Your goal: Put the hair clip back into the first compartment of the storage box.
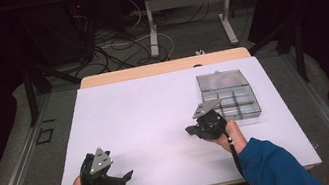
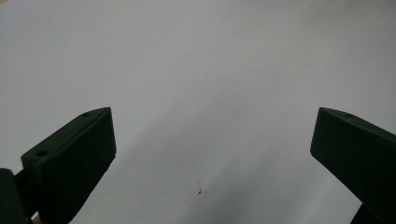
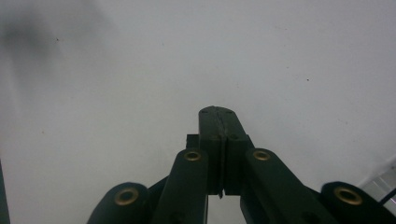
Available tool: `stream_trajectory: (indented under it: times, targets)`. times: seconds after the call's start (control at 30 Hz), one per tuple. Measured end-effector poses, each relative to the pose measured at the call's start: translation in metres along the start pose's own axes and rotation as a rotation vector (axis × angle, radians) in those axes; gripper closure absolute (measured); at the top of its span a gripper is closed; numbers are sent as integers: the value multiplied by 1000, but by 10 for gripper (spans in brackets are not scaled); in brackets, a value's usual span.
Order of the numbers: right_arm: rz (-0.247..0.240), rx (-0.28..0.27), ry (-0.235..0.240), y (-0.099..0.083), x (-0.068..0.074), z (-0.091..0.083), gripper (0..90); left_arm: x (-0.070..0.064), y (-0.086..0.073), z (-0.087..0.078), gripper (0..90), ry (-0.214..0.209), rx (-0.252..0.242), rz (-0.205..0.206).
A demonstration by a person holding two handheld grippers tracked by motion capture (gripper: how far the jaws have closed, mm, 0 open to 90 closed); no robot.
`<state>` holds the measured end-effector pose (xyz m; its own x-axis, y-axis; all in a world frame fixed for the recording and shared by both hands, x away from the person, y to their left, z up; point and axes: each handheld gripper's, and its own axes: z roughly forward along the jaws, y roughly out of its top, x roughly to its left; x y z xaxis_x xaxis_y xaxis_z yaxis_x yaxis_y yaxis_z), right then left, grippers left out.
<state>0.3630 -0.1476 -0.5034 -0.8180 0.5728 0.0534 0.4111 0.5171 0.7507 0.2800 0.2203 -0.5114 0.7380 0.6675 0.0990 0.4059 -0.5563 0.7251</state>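
White sheeting covered the counter (image 1: 157,119); a clear compartment box (image 1: 229,96) sat at 2 o'clock, lid raised. The left gripper (image 1: 125,177) rested at 7 o'clock, fingers (image 2: 74,158) apart and empty. The right gripper (image 1: 190,130), fingers together, lay just beside the box. No work appeared begun; the next move probably required reaching the box.
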Motion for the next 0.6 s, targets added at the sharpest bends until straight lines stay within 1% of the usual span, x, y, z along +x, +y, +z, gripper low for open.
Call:
stream_trajectory:
  times: [0.07, 0.1, 0.2, 0.23, 0.43, 0.47, 0.5, 0.53, 0.57, 0.6]
  targets:
    - [3, 2, -1, 0, -2, -3, 900, 0, 0, 0, 2, -2, 1, -3]
    - [4, -14, -10, -1, -3, -3, 900, -1, 0, 0, 3, -6, 1, -9]
    - [11, -7, -7, -1, -3, -5, 900, 0, 0, 0, 3, -1, 1, -1]
    - [8, -20, -18, -1, -5, -6, 900, 0, 0, 0, 2, 0, 0, -1]
    - [7, -23, -29, -2, -7, -12, 900, 0, 0, 0, 2, 0, -2, -1]
    - [10, -26, -37, -3, -8, -13, 900, 0, 0, 0, 3, -1, 1, 0]
    - [16, -36, -44, -4, -11, -16, 900, -1, 0, 0, 3, -5, 1, -8]
    - [18, -32, -46, -4, -13, -18, 900, 0, 0, 0, 3, 0, 1, 2]
    - [18, -32, -46, -4, -13, -18, 900, 0, 0, 0, 3, -1, 1, -1]
    - [29, -26, -51, -5, -15, -22, 900, 0, 0, 0, 3, -1, 1, 0]
